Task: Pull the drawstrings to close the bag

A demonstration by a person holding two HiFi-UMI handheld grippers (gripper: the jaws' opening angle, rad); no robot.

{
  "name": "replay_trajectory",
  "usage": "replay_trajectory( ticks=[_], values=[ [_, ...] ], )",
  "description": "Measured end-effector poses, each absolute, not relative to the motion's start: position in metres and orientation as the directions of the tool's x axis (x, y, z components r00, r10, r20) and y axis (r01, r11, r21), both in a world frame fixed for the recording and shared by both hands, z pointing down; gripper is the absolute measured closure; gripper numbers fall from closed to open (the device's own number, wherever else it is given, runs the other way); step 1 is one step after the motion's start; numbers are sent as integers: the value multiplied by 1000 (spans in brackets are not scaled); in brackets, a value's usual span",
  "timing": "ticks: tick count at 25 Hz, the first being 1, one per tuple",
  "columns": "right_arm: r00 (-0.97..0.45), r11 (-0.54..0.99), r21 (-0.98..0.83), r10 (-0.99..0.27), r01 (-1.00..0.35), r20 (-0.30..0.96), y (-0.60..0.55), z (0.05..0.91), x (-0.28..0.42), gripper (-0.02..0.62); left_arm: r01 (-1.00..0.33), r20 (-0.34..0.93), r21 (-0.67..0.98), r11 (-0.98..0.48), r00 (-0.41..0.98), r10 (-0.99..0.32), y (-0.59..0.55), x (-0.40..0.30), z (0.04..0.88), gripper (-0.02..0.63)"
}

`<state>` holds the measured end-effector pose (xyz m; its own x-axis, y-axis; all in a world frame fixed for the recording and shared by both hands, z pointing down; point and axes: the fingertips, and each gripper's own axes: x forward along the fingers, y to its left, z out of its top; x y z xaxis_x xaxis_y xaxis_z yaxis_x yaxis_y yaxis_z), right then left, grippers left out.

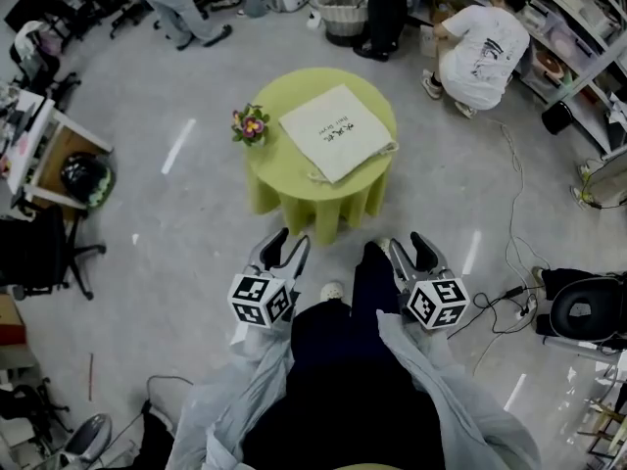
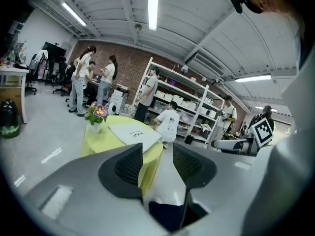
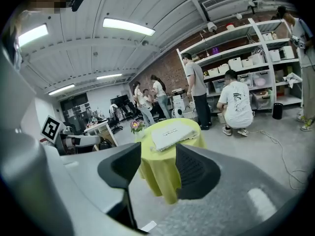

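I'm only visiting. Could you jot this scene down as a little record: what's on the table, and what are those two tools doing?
table: round, yellow-green cloth, ahead of the person
bag: white, lying flat on the table, untouched
flower pot: on the table, left of the bag, apart from it
left tool: jaws apart, empty, short of the table
right tool: jaws apart, empty, short of the table
task stage: not begun

Open floor stretches from the left gripper and the right gripper up to the near side of the round table. On the tabletop, a flower pot stands near the left corner of the bag, while the bag's near and right edges lie unobstructed. A crouching person sits beyond the table to the right, well apart from it.
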<state>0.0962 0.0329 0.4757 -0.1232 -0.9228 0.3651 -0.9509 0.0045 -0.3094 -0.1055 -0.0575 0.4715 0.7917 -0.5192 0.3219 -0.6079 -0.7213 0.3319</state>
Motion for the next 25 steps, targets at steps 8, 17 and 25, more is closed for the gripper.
replay_trajectory(
  ticks=[8,17,25],
  values=[
    [-186,52,-332,-905,-942,383,-15,484,109,383,-641,343,346,-685,766,-544,-86,-91,479,416],
    [-250,128,-285,-858,-950,449,-86,497,156,383,-702,401,356,-617,711,-577,-141,-56,495,416],
    [-295,172,-279,-817,-945,496,-152,506,206,383,-738,431,368,-566,675,-599,-192,-23,499,416]
  ],
)
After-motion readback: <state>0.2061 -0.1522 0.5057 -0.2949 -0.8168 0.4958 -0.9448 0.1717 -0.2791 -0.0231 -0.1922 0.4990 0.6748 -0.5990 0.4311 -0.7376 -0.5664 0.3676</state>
